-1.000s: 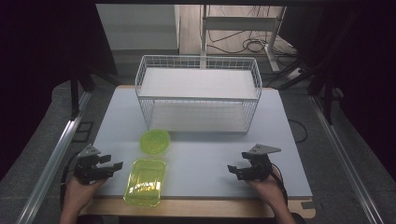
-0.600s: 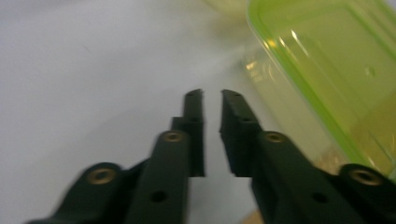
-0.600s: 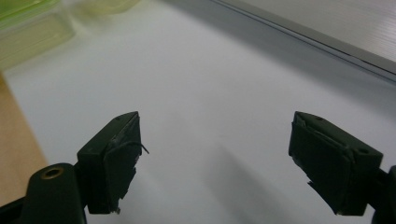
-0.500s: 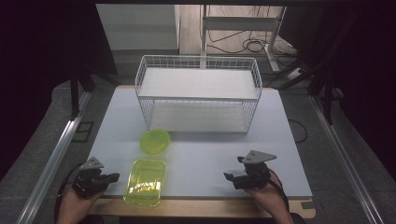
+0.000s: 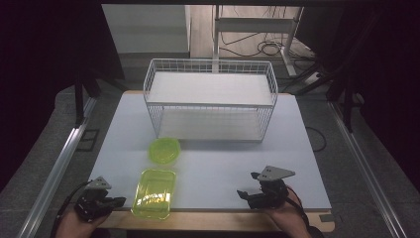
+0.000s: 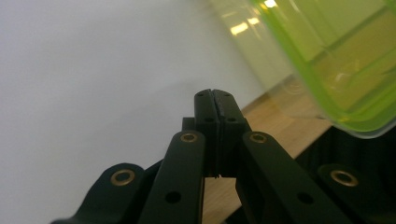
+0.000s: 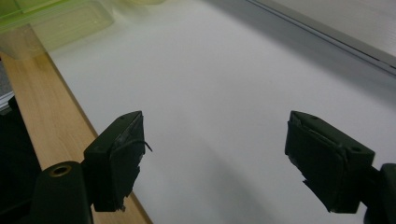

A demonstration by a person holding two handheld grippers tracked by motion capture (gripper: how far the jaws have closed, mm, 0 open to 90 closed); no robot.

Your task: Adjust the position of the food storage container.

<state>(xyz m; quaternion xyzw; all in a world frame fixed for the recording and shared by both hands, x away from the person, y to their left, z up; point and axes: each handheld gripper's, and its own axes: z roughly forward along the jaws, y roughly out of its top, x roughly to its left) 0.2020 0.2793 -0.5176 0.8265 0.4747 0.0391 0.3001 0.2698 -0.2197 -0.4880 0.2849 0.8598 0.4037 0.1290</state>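
With my left hand-held gripper (image 5: 118, 201) clamped shut on nothing and the right hand-held gripper (image 5: 245, 194) wide open, empty, I judged the green container (image 5: 154, 193) at the tabletop's (image 5: 297, 148) near edge needed reopened jaws.

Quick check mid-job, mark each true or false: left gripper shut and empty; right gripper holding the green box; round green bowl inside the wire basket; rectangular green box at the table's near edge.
1. The left gripper is shut with nothing between its jaws. True.
2. The right gripper holds the rectangular translucent green plastic box. False: its jaws stand open and empty.
3. The round green plastic bowl sits inside the white wire basket. False: it sits on the table in front of the basket.
4. The box lies at the table's near edge. True.
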